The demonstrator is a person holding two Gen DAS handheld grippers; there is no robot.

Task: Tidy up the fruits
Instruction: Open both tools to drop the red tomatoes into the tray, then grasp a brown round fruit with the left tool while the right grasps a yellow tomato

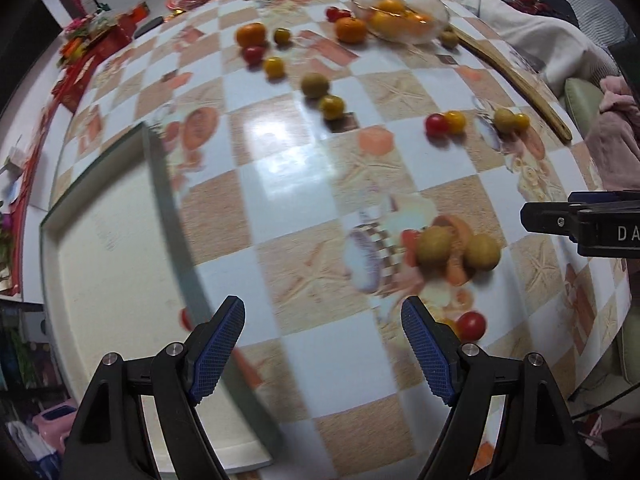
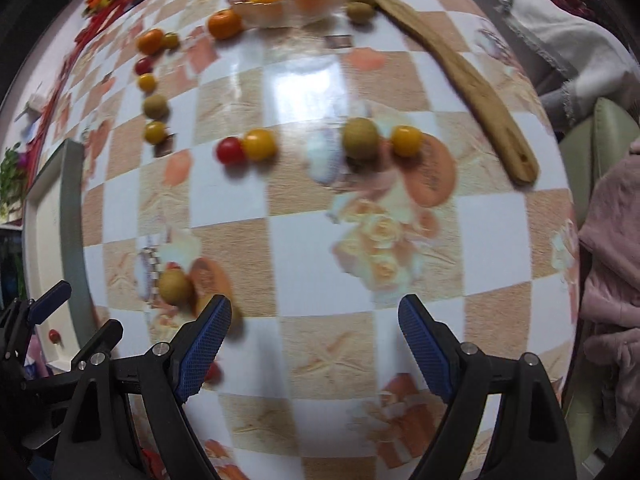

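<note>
Small fruits lie scattered on the checkered tablecloth (image 1: 280, 160). Two green fruits (image 1: 434, 245) sit just ahead and right of my left gripper (image 1: 323, 346), with a red tomato (image 1: 471, 325) by its right finger. My left gripper is open and empty, next to a white tray (image 1: 112, 264) holding one red tomato (image 1: 185, 319). My right gripper (image 2: 315, 344) is open and empty above the cloth; a green fruit (image 2: 174, 286) lies by its left finger. A red and yellow tomato pair (image 2: 246, 147) and a green and yellow pair (image 2: 380, 138) lie ahead. A glass bowl (image 1: 400, 16) holds oranges at the far side.
A wooden spatula (image 2: 460, 76) lies along the right side of the table. Red packets and clutter (image 1: 92, 40) crowd the far left corner. Cloth and a pink garment (image 2: 612, 260) hang past the right edge. The right gripper's body (image 1: 580, 224) shows at the left view's right edge.
</note>
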